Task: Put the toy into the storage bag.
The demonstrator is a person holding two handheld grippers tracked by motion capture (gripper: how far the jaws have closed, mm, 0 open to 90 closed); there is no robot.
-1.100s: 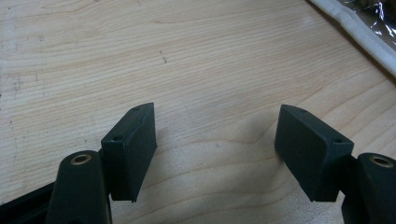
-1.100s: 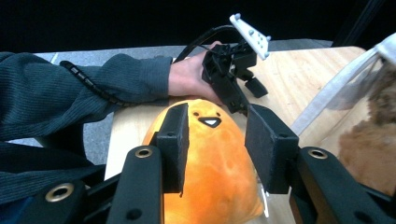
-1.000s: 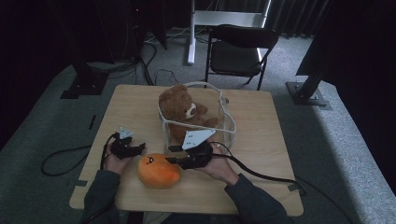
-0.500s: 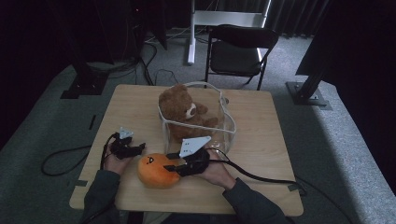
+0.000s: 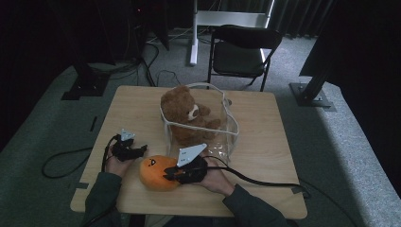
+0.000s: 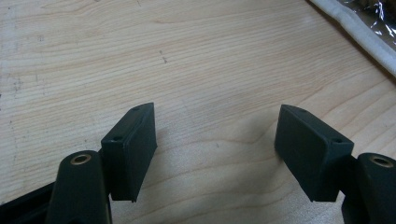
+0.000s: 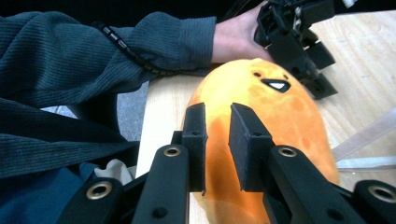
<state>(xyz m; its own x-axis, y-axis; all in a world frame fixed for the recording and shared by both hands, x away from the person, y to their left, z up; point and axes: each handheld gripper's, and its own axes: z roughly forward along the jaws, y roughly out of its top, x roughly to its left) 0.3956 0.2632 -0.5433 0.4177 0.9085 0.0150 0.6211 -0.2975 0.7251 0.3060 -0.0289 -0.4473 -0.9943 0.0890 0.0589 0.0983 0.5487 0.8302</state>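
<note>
An orange egg-shaped plush toy point(image 5: 152, 174) with a small face lies near the front edge of the wooden table point(image 5: 269, 142). My right gripper point(image 5: 169, 176) rests on the plush from the right. In the right gripper view, the right gripper point(image 7: 217, 116) has just been closing, and its jaws pinch a fold of the orange plush toy point(image 7: 275, 112). My left gripper point(image 5: 141, 150) sits just left of the toy, low over the table. In the left gripper view, the left gripper point(image 6: 217, 130) is open over bare wood. A brown teddy bear point(image 5: 182, 106) sits in a clear bag point(image 5: 229, 135) behind.
The clear bag's white-trimmed edge point(image 6: 355, 37) lies close ahead of the left gripper. A black cable point(image 5: 265, 180) trails right across the table. A folding chair point(image 5: 241, 52) stands on the carpet beyond the far edge. The person's sleeve point(image 7: 93, 56) is at the front edge.
My right gripper has moved left and down onto the orange plush, and its jaws have narrowed on it. The left gripper has stayed where it was.
</note>
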